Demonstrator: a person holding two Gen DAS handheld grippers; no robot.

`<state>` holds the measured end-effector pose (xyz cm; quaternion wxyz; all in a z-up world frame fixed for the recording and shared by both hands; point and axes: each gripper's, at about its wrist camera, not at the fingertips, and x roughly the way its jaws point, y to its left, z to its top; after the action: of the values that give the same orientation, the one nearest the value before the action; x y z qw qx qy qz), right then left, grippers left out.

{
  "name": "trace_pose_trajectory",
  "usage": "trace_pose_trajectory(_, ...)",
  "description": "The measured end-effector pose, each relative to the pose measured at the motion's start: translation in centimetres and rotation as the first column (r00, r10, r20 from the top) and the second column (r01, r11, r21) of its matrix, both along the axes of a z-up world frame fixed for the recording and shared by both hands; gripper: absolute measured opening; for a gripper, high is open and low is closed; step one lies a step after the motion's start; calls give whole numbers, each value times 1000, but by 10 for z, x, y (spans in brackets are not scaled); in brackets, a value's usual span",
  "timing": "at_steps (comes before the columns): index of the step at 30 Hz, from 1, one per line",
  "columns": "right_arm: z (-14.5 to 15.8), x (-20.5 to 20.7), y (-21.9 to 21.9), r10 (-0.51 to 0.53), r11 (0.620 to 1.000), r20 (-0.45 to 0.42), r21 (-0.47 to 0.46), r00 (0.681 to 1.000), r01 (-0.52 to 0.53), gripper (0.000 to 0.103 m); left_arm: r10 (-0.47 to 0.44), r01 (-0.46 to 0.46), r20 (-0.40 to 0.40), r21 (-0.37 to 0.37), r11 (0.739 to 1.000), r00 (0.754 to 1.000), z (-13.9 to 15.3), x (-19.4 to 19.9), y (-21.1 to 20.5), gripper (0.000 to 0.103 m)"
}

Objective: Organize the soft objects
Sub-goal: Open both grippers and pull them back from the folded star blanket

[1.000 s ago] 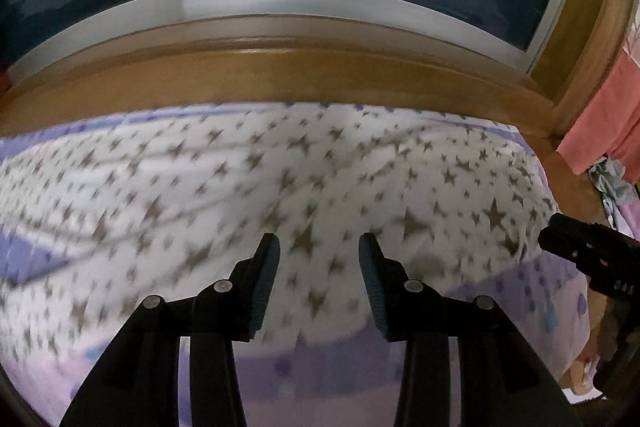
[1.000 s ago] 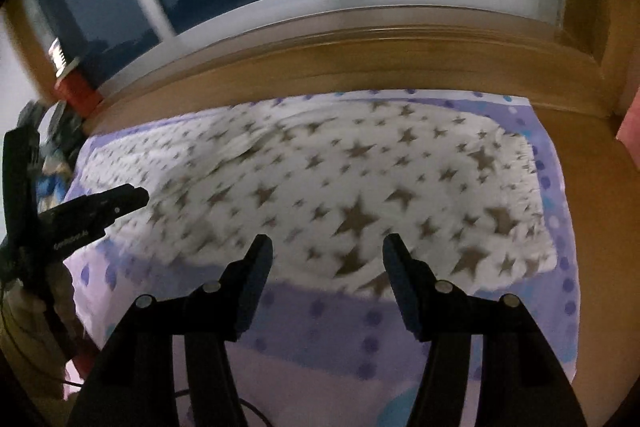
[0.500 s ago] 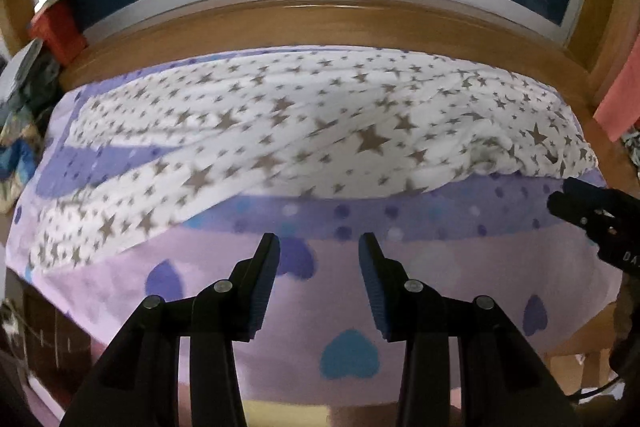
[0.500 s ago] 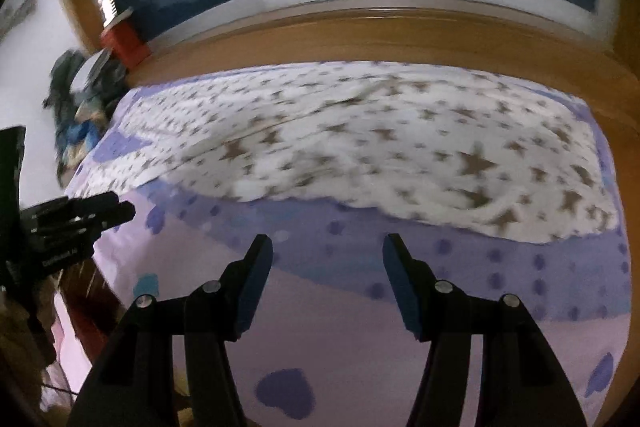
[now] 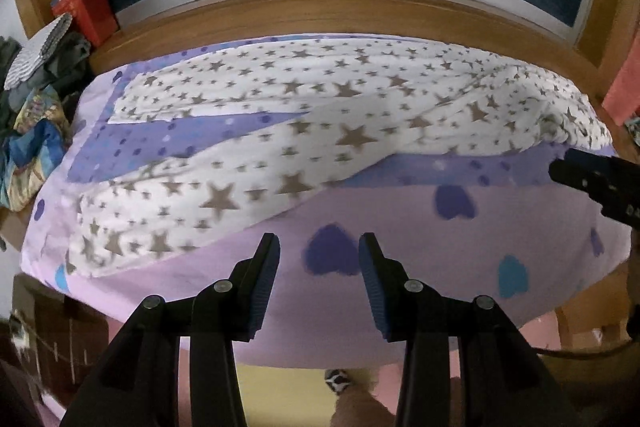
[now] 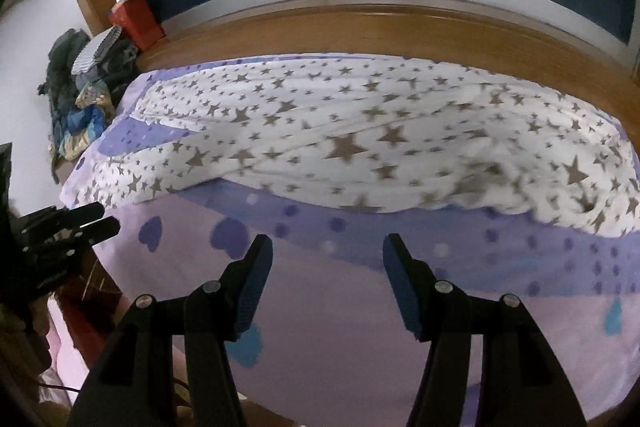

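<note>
Beyond both grippers: star-print quilt (image 5: 320, 131) rumpled on bed (image 5: 400, 299). My left gripper (image 5: 319, 281) part open, empty; right gripper (image 6: 327, 283) wider, empty.

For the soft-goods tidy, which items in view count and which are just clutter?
Job:
star-print quilt
purple heart sheet
left gripper, open, empty
right gripper, open, empty

Lying about:
clothes pile
red box
wooden sill

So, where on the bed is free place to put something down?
The near strip of the lilac heart-print sheet is bare, bordered by the bed's front edge and the star-print quilt. The quilt fills the far part up to the wooden ledge. The clothes pile crowds the left end.
</note>
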<state>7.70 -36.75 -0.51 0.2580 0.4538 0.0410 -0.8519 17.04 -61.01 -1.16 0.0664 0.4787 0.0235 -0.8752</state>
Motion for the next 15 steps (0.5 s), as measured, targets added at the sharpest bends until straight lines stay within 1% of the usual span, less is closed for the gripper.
trace_pose_trajectory(3, -4, 10, -27, -10, 1000, 1, 2, 1000, 10, 58, -6, 6, 4, 0, 1000, 1000, -4, 8, -25, 41)
trace_pose_trajectory(6, -10, 17, -53, 3, 1000, 35, 15, 999, -4, 58, 0, 0, 8, 23, 1000, 1000, -6, 15, -46, 41)
trace_pose_trajectory(7, -10, 20, -62, 16, 999, 33, 27, 999, -17, 58, 1, -1, 9, 27, 1000, 1000, -7, 17, -51, 41)
trace_pose_trajectory(11, -13, 26, -86, 63, 996, 28, 64, 998, -65, 58, 6, -7, 13, 34, 999, 1000, -13, 22, -65, 41)
trace_pose_trajectory(15, -18, 24, -103, 105, 992, 42, 61, 994, -108, 58, 27, -28, 25, 33, 999, 999, -16, 24, -75, 41)
